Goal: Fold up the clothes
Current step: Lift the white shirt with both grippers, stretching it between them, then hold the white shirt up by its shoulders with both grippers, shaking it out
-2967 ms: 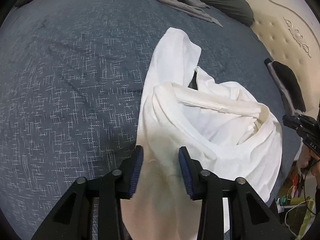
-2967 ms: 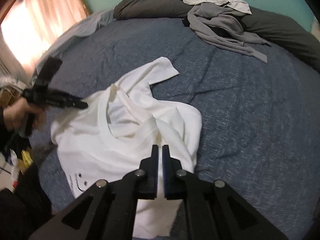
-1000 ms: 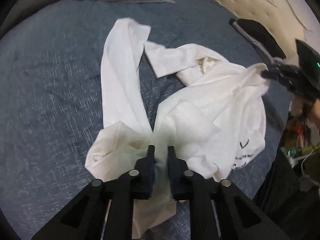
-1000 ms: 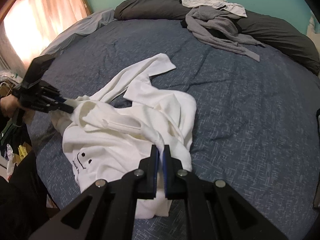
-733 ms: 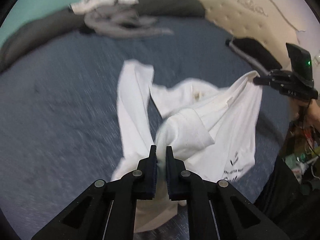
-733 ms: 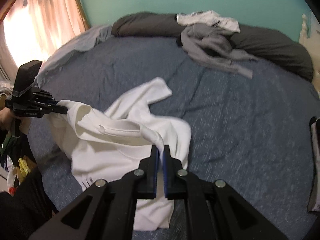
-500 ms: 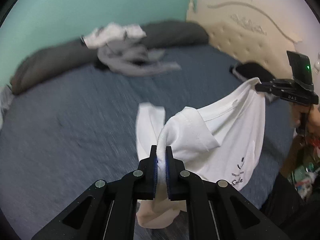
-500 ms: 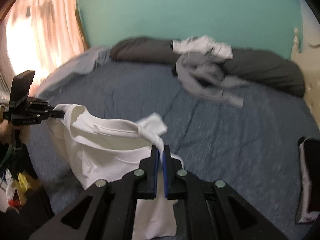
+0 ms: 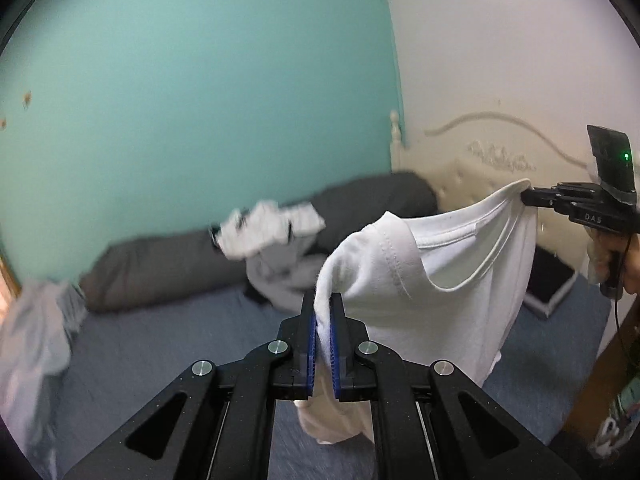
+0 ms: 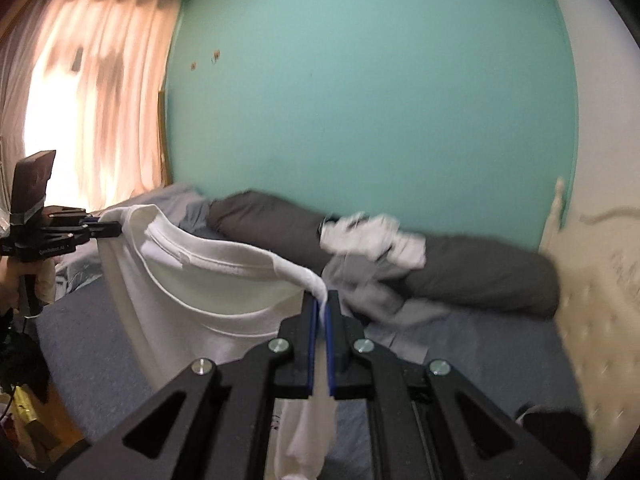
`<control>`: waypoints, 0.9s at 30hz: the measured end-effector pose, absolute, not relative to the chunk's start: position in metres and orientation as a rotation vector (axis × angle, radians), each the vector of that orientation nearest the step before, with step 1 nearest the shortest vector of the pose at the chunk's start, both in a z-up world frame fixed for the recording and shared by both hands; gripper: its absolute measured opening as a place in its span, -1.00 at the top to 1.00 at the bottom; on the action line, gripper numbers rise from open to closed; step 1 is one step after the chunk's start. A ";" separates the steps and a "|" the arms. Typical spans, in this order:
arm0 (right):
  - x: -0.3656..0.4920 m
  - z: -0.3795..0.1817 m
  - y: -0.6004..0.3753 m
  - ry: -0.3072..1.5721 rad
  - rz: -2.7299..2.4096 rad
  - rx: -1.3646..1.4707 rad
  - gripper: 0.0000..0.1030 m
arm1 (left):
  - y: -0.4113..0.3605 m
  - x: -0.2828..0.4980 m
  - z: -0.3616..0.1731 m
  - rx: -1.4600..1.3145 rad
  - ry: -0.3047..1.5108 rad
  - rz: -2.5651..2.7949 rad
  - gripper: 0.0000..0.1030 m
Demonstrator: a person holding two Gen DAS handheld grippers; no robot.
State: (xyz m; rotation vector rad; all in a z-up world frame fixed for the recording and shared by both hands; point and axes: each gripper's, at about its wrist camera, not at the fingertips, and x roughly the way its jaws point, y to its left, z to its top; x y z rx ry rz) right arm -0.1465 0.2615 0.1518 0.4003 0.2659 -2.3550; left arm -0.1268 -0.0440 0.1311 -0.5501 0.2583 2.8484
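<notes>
Above the bed (image 9: 568, 332), both grippers pinch the white T-shirt (image 9: 452, 288) by its shoulder edges.

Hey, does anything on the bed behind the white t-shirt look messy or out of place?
Yes. A rumpled heap of grey and white clothes is draped over the long dark pillow at the far edge of the bed, unfolded.

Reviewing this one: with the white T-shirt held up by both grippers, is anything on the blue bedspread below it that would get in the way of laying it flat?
Nothing visible directly below. The white T-shirt hangs from the left gripper and right gripper over bare blue bedspread. The grey clothes pile lies farther back by the dark pillows.
</notes>
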 end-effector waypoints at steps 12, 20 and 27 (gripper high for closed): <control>-0.118 0.301 0.279 0.254 -2.419 0.187 0.93 | -0.030 -0.089 0.300 -0.254 0.318 2.938 0.90; -0.085 0.335 0.282 0.245 -2.380 0.115 0.93 | -0.033 -0.051 0.342 -0.155 0.326 2.967 0.90; -0.061 0.331 0.293 0.242 -2.338 0.117 0.93 | -0.033 -0.029 0.326 -0.187 0.344 2.934 0.89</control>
